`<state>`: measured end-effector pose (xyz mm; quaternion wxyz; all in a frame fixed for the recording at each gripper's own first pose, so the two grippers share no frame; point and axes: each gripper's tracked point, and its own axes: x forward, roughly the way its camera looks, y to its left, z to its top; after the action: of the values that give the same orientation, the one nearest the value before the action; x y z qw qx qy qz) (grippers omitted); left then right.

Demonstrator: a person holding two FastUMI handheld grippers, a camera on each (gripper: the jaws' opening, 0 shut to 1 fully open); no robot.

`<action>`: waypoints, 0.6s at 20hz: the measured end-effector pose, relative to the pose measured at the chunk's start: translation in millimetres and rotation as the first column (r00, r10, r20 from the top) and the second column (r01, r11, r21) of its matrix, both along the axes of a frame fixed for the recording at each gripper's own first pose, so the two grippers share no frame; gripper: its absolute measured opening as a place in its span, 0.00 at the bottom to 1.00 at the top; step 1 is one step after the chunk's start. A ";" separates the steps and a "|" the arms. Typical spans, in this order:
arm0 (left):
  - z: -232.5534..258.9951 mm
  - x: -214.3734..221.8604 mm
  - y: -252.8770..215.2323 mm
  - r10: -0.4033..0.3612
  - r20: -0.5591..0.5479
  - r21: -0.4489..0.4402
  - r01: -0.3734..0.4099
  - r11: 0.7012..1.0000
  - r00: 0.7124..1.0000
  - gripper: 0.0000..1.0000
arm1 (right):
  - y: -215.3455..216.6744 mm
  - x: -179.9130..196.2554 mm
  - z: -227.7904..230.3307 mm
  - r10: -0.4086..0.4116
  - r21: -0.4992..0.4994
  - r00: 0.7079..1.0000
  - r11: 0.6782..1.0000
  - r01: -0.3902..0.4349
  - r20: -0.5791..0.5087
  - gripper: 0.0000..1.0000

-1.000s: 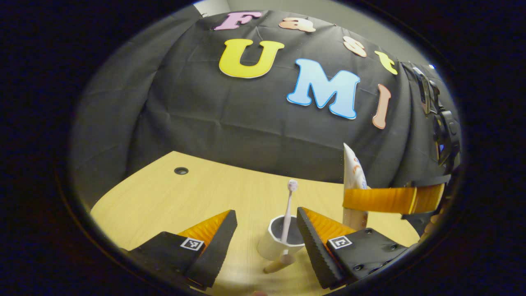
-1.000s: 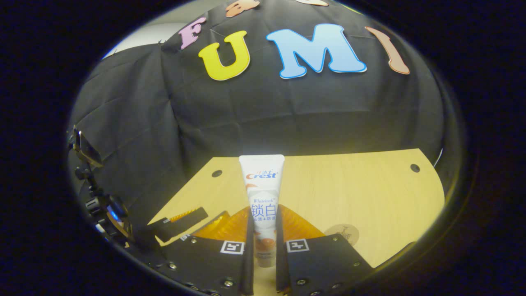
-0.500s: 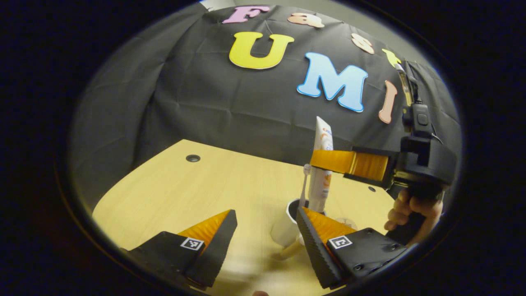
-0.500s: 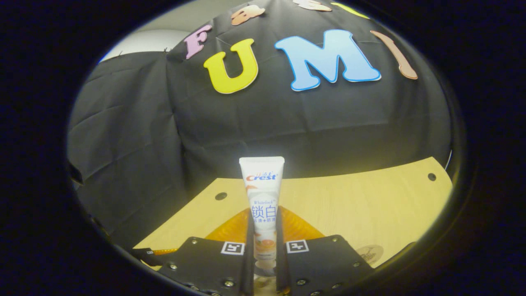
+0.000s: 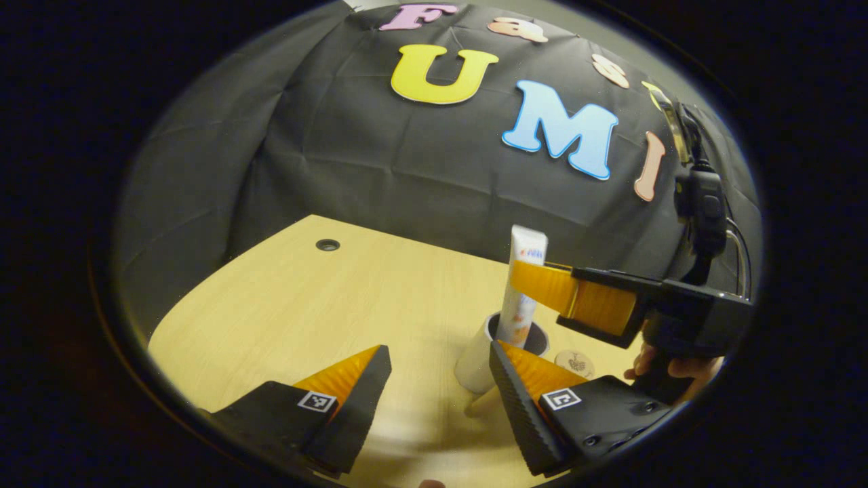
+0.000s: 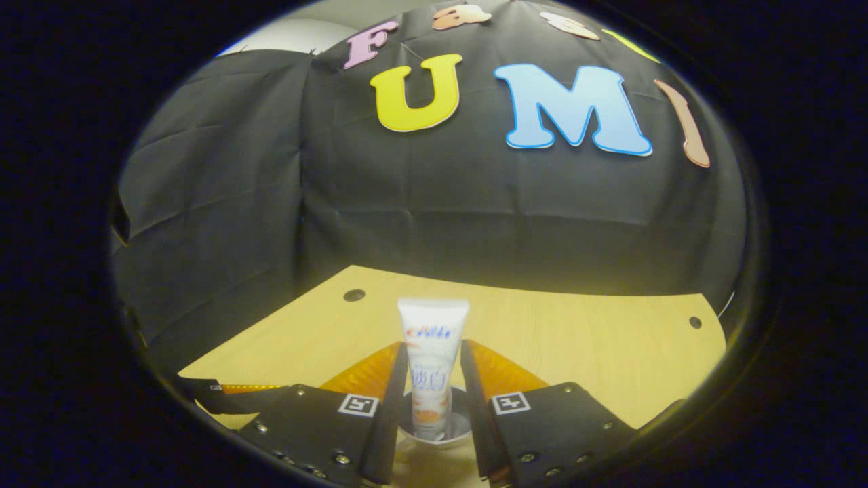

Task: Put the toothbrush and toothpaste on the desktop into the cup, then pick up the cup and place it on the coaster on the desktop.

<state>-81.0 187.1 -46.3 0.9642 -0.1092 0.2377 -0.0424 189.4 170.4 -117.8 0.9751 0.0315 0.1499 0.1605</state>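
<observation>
White toothpaste (image 6: pixel 431 369) stands in the cup (image 6: pixel 434 434) between parted fingers (image 6: pixel 390 393).

My left gripper's (image 5: pixel 434 393) right finger covers the near side of the white cup (image 5: pixel 475 359) and part of its rim in the left gripper view, and the table (image 5: pixel 305 305) just in front of it is smeared by blur. A pale stick below the cup, partly behind that finger, is too blurred to tell. The toothpaste tube (image 5: pixel 521 291) is crossed by my right gripper's (image 5: pixel 542 285) orange finger, so I cannot tell where its grip ends. In the right gripper view the tube's (image 6: pixel 431 366) print is blurred, its foot is sunk in the cup (image 6: pixel 434 434), and I cannot tell whether my fingers (image 6: pixel 495 376) press it. The coaster (image 5: pixel 574 361) is half hidden.
</observation>
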 end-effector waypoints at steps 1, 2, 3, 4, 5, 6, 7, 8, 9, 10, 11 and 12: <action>0.5 -1.5 -0.9 -0.001 0.000 0.001 0.001 1.000 1.000 0.99 | -3.9 -2.0 2.7 -0.007 -0.002 1.000 1.000 0.007 -0.001 0.46; 1.8 -2.2 -1.2 -0.004 -0.003 0.003 0.004 1.000 1.000 0.99 | -5.9 -7.1 9.4 0.000 0.013 1.000 1.000 0.000 0.001 0.44; 0.0 -2.5 -4.5 -0.007 -0.004 0.005 0.008 1.000 1.000 0.99 | -4.7 -7.1 9.5 0.004 0.026 1.000 1.000 -0.003 -0.005 0.48; -0.2 -3.0 -8.4 -0.014 -0.008 0.003 0.014 1.000 1.000 0.99 | -9.9 -8.6 14.3 -0.004 0.030 1.000 1.000 0.004 -0.004 0.69; 1.1 -2.9 -13.1 -0.020 -0.012 0.003 0.020 1.000 1.000 0.99 | -15.7 -11.6 19.7 -0.010 0.036 1.000 0.999 0.010 0.002 0.75; 1.1 -3.4 -18.7 -0.028 -0.014 0.003 0.028 1.000 1.000 0.99 | -24.1 -15.3 25.4 -0.021 0.039 1.000 0.999 0.021 0.010 0.76; 0.2 -3.8 -24.4 -0.037 -0.015 0.007 0.037 0.999 0.999 0.99 | -31.0 -17.9 30.4 -0.031 0.041 0.999 0.999 0.030 0.017 0.76; 1.6 -4.4 -30.1 -0.046 -0.016 0.012 0.046 0.999 0.999 1.00 | -40.3 -21.0 35.3 -0.044 0.041 0.999 0.998 0.044 0.023 0.76; 2.1 -4.7 -34.9 -0.058 -0.017 0.016 0.058 0.998 0.998 1.00 | -51.2 -25.0 38.8 -0.060 0.039 0.998 0.998 0.059 0.027 0.76; 1.7 -4.5 -40.0 -0.071 -0.020 0.018 0.071 0.997 0.997 0.94 | -61.9 -29.2 41.0 -0.076 0.035 0.997 0.997 0.075 0.029 0.76; 0.7 -3.9 -46.2 -0.083 -0.026 0.026 0.084 0.996 0.996 0.94 | -72.2 -33.4 42.3 -0.092 0.030 0.995 0.995 0.091 0.027 0.76; -0.3 -2.1 -53.0 -0.096 -0.039 0.039 0.098 0.994 0.995 0.89 | -82.9 -38.1 42.9 -0.109 0.023 0.994 0.994 0.108 0.023 0.76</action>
<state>-83.1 134.1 -46.6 0.9585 -0.0784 0.2613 -0.0824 151.3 87.6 -74.9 0.9837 0.0481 0.1341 0.1092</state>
